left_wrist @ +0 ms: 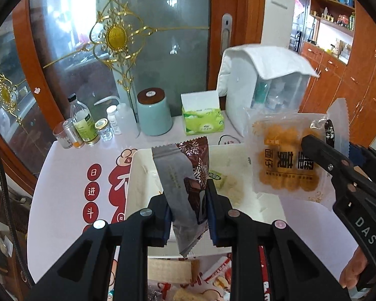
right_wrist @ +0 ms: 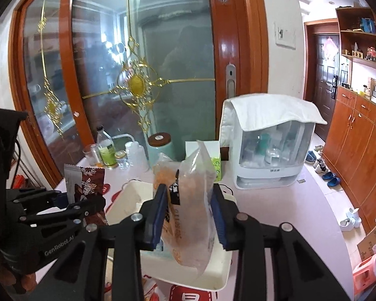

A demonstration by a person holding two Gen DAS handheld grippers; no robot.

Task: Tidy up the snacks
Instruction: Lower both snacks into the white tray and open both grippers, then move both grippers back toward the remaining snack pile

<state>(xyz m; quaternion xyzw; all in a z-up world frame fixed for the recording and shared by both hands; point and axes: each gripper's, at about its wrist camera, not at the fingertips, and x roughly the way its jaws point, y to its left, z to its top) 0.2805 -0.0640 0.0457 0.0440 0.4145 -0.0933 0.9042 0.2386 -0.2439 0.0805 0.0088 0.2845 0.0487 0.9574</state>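
Left claw (left_wrist: 188, 210) grips a grey-brown snowflake packet (left_wrist: 185, 180), upright. Right claw (right_wrist: 189, 210) grips a clear pack (right_wrist: 188, 215) of orange balls. Both are held above the cream bin (right_wrist: 218, 273) on the bench (left_wrist: 67, 175).

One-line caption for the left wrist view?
Left gripper clamps a brown-and-silver snack packet above a white plastic bin.
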